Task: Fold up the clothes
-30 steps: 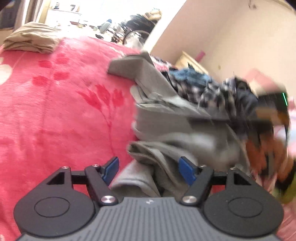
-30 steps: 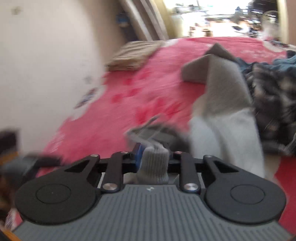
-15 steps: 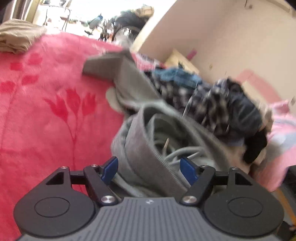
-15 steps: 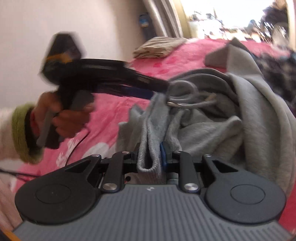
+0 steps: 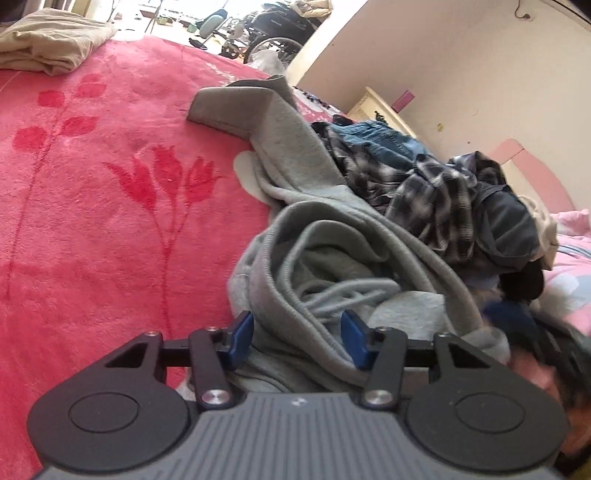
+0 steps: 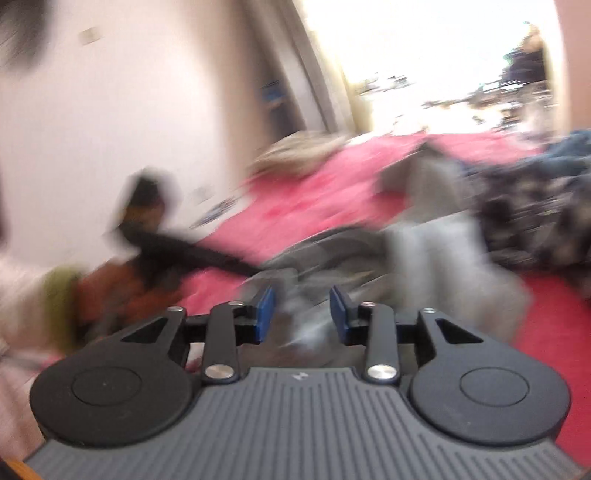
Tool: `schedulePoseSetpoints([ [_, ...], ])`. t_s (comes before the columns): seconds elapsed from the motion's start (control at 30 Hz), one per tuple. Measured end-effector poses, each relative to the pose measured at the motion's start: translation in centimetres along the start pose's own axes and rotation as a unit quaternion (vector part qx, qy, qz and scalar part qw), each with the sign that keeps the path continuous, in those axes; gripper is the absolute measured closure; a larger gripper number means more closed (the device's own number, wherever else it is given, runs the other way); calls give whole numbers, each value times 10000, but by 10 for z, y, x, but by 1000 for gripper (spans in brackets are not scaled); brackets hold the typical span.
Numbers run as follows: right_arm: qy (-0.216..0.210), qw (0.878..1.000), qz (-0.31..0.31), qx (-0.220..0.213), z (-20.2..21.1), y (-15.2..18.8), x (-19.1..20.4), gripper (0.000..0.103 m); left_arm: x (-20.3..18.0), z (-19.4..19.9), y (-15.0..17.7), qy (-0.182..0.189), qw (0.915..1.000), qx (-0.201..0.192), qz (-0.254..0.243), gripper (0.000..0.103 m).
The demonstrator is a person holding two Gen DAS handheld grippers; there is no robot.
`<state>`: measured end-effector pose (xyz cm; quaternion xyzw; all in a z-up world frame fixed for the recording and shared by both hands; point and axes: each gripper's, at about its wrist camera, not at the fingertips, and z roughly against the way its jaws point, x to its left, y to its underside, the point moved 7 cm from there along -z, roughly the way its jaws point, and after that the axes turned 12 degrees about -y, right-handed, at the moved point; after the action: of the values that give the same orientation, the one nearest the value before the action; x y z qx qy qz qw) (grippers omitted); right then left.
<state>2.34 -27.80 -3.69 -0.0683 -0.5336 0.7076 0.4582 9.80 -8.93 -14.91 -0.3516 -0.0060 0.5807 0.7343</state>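
Observation:
A crumpled grey sweat garment (image 5: 332,258) with a ribbed band and drawcord lies on the pink blanket (image 5: 92,192). My left gripper (image 5: 298,339) is low over its near end. Its jaws are closing, the ribbed band lies between the blue pads (image 5: 242,341), and I see no firm squeeze. In the blurred right wrist view, my right gripper (image 6: 302,314) has its jaws opening, with only smeared grey cloth (image 6: 424,251) behind the gap. The left gripper (image 6: 184,254) also shows there as a black shape at the left, held by a hand (image 6: 110,291) with a green cuff.
A heap of plaid and denim clothes (image 5: 443,184) lies right of the grey garment. A folded beige garment (image 5: 51,40) rests at the blanket's far left. Beyond the bed stand a wheelchair (image 5: 280,33), a pale wall and a pink headboard (image 5: 535,173).
The right gripper has let go of the grey cuff it pinched, its jaws have parted and it has swung away. The left gripper's jaws have narrowed around the grey band.

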Motion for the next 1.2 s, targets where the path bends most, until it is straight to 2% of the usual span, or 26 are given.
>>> schedulePoseSetpoints([
  [0.07, 298, 9995, 19, -142, -2, -14, -18, 69, -7, 2, 2, 78, 9999, 54, -91, 49],
  [0.2, 327, 9981, 500, -146, -28, -43, -35, 69, -22, 1, 10, 37, 9993, 114, -341, 49],
  [0.27, 201, 9963, 825, 130, -51, -50, -38, 65, -29, 0, 14, -178, 9980, 26, -607, 54],
  [0.3, 136, 9942, 1024, 307, -64, -51, -39, 60, -31, -1, 15, -338, 9966, -28, -752, 62],
  [0.33, 157, 9910, 1241, 484, -75, -49, -40, 59, -33, 0, 17, -428, 9955, -65, -845, 69],
  [0.43, 10, 9761, 1863, 1116, -102, -34, -42, 59, -34, 5, 19, -446, 9949, -169, -888, 79],
  [0.57, 649, 9535, 2430, 1662, -105, -13, -62, 63, -33, 13, 24, -359, 9951, -239, -888, 84],
  [0.63, 1159, 9340, 2837, 1835, -95, -4, -79, 62, -34, 15, 28, -303, 9950, -229, -928, 86],
  [0.7, 1991, 9125, 2931, 2042, -83, 3, -113, 61, -34, 15, 31, -267, 9948, -214, -959, 86],
  [0.77, 2544, 9115, 2470, 2082, -63, 13, -155, 61, -32, 15, 33, -255, 9947, -192, -977, 86],
  [0.87, 2736, 9364, 1273, 1794, -34, 19, -189, 61, -29, 14, 32, -208, 9949, -180, -972, 85],
  [0.97, 2570, 9476, 1502, 1162, -24, -4, -160, 61, -29, 12, 33, -200, 9944, -197, -1021, 84],
  [1.0, 2386, 9517, 1716, 888, -24, -15, -143, 60, -29, 12, 34, -206, 9941, -208, -1047, 84],
  [1.13, 1370, 9600, 2395, 471, -44, -46, -84, 54, -29, 11, 34, -183, 9942, -227, -1036, 84],
  [1.2, 1036, 9570, 2619, 698, -63, -45, -75, 52, -28, 11, 34, -163, 9945, -227, -1013, 84],
])
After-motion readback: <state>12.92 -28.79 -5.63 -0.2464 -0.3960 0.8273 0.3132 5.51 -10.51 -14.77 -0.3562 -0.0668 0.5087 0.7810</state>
